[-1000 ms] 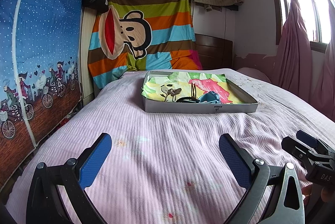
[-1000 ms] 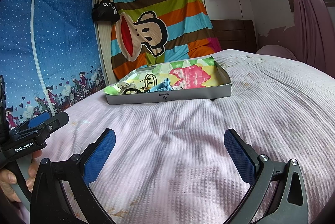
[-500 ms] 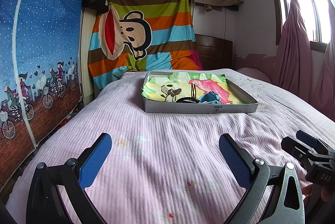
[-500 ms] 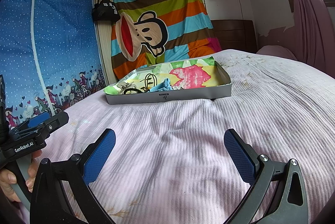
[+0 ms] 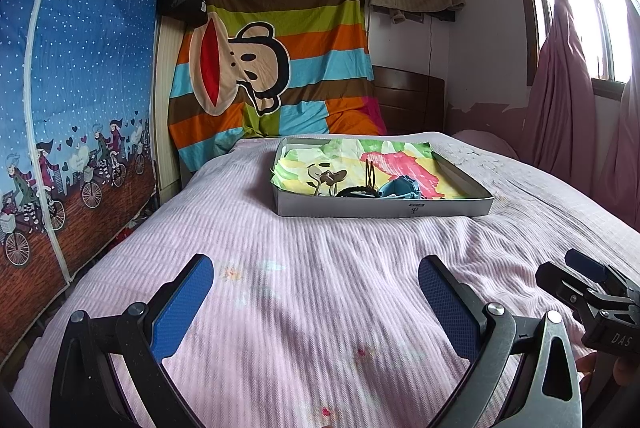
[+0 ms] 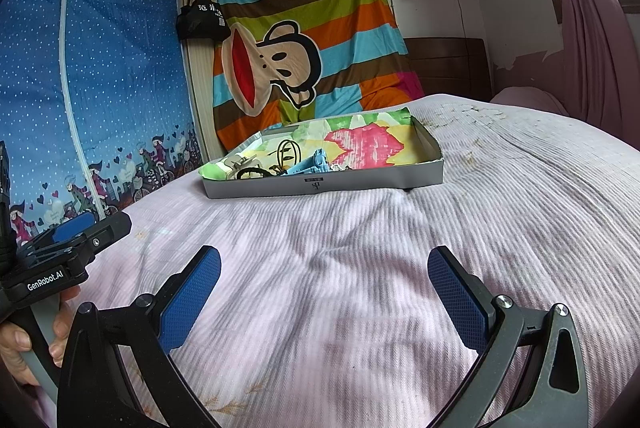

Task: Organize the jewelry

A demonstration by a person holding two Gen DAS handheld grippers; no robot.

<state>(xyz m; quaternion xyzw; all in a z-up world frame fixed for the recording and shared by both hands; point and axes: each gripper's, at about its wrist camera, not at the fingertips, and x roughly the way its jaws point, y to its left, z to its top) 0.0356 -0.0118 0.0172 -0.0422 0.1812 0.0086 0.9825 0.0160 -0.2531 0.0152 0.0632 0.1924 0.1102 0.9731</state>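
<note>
A shallow grey tray [image 5: 382,207] [image 6: 360,184] lined with bright patterned paper lies on the pink bedspread, far ahead of both grippers. Inside it lie a blue hair clip [image 5: 400,187] [image 6: 312,164], a black hair tie [image 5: 354,192] [image 6: 250,172], a thin hair pin [image 5: 371,170] and a beige clip [image 5: 328,178] [image 6: 240,162]. My left gripper [image 5: 316,288] is open and empty over the bedspread. My right gripper [image 6: 324,280] is open and empty too. Each gripper shows at the edge of the other's view.
The pink bedspread [image 5: 320,268] covers the bed. A blue fabric wardrobe [image 5: 72,88] stands along the left. A striped cartoon cloth [image 5: 280,60] hangs behind the bed, pink curtains [image 5: 568,100] on the right. A hand [image 6: 24,344] holds the left gripper's handle.
</note>
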